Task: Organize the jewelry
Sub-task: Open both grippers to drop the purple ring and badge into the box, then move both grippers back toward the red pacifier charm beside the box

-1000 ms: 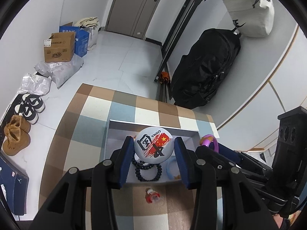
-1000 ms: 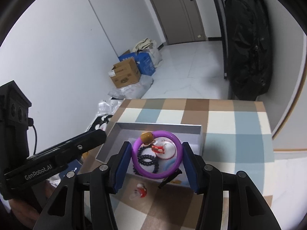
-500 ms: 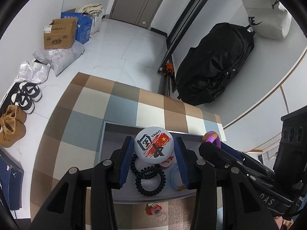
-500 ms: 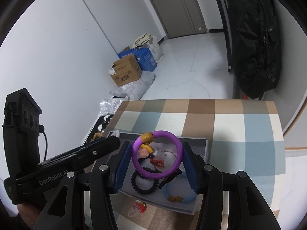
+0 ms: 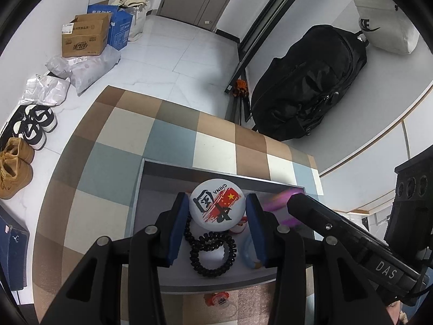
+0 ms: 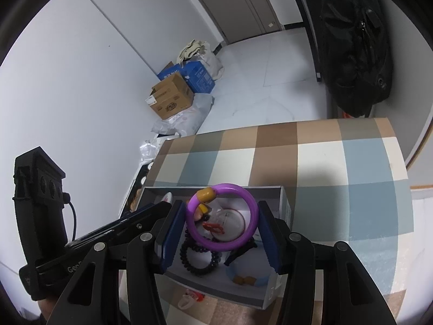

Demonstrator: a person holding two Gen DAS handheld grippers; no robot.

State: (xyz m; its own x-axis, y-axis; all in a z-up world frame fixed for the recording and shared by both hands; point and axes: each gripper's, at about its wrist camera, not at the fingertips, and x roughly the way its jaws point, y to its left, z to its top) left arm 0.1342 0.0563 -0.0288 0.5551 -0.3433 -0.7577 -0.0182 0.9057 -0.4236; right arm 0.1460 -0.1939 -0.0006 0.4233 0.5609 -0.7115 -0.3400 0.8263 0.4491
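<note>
My left gripper is shut on a round white badge printed with a red flag, and holds it over a grey open box. My right gripper is shut on a purple bangle with a yellow bead, above the same box. In the left wrist view that bangle shows blurred past the right tool's black finger. In the box lie black coil bands, a light blue bangle and a small red-and-white piece, partly hidden.
A small red-and-white charm lies on the checked tablecloth in front of the box. Beyond the table's far edge is white floor with cardboard boxes, shoes and a black bag.
Both grippers have come forward and lower over the box, which now sits closer under them. The purple bangle has rolled a little and moved nearer the left tool.
</note>
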